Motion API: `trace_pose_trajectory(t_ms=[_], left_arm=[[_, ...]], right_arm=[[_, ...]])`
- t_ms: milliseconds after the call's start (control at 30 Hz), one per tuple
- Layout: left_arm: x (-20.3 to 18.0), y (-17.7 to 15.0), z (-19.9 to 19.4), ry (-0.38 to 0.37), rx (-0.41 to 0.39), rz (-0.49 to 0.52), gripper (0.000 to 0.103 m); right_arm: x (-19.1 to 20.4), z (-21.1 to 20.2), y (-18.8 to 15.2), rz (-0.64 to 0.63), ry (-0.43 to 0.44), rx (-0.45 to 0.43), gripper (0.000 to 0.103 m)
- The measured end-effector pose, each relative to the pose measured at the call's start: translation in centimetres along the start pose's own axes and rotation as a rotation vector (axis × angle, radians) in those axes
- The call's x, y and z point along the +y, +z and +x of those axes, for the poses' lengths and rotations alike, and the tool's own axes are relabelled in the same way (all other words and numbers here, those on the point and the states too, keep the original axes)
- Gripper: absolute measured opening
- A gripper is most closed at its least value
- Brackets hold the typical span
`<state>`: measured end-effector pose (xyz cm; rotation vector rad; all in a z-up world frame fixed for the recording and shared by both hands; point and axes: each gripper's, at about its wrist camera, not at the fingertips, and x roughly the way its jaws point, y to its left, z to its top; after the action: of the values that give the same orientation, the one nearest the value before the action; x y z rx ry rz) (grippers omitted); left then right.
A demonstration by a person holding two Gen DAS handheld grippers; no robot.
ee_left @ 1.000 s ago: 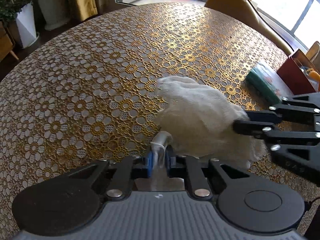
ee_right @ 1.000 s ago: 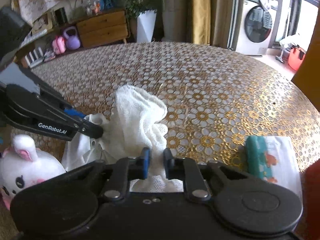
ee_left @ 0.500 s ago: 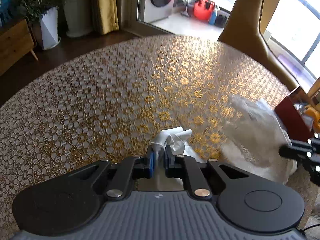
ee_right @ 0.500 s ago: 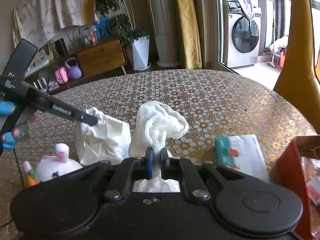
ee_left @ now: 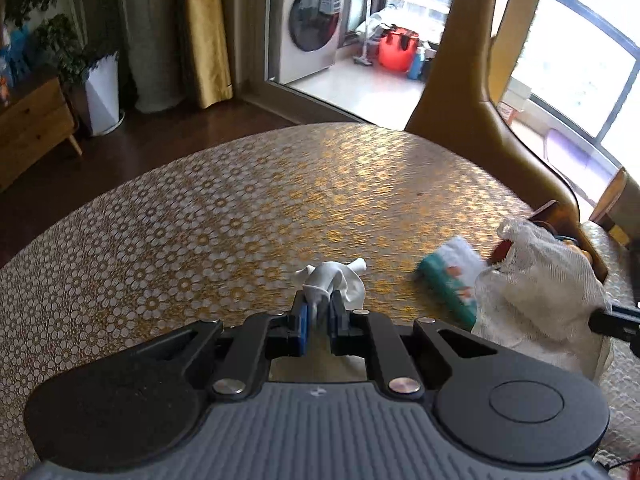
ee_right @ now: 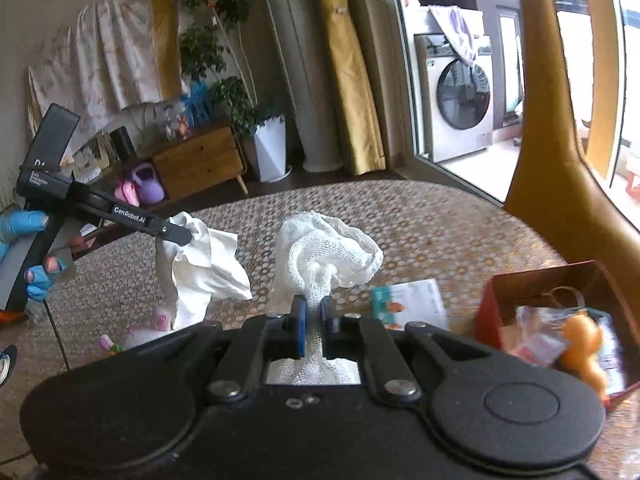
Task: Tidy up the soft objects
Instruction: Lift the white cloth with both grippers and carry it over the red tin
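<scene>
My left gripper [ee_left: 318,312] is shut on a smooth white cloth [ee_left: 336,280] and holds it above the gold-patterned table [ee_left: 240,208]. In the right wrist view the same cloth [ee_right: 208,264] hangs from the left gripper [ee_right: 180,236]. My right gripper [ee_right: 314,320] is shut on a white gauze cloth [ee_right: 328,252], lifted off the table. In the left wrist view the gauze cloth [ee_left: 540,280] hangs at the right, over the red box.
A red box [ee_right: 560,312] with small toys stands at the table's right edge. A green-and-white tissue pack [ee_right: 408,304] lies beside it, also in the left wrist view [ee_left: 452,276]. A white plush toy [ee_right: 148,328] lies below the left cloth. A tan chair back [ee_left: 472,92] stands behind.
Both grippers have risen and moved apart, each with its cloth lifted off the table. The gauze cloth has moved right toward the red box.
</scene>
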<state>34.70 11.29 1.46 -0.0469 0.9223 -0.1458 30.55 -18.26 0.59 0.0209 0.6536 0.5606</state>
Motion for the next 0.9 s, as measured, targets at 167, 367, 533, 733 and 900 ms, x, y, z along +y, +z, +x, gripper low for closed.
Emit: trace_pose_trajectory(t_ms=[167,367,533,733,900], left_arm=[[-4.5,0.0,-1.9,-0.032,-0.016,0.046,0.01],[-10.7,0.2,-3.6,-0.096,-0.031,0.115,0.01],[-16.0,0.4,-4.2,-0.149,-0.047,0.179,0.01],[-22.0,1.1,-4.0,-0.213,-0.051,0.241,0.01],[-26.2,2.1,-3.8,-0.251,-0.071,0.269,0.01]], right_arm=[[-1.6,-3.5,0.0,0.005,-0.025,-0.028,0.006],[-4.1,-6.9,-0.6,0.02,-0.063,-0.05,0.006],[-5.9,-9.0,-1.2,0.026,-0.096,-0.061,0.006],[-8.7,-11.1,-2.0,0.046,-0.152,-0.083,0.006],[-10.9,-11.4,-2.1,0.069,-0.202,-0.093,0.006]])
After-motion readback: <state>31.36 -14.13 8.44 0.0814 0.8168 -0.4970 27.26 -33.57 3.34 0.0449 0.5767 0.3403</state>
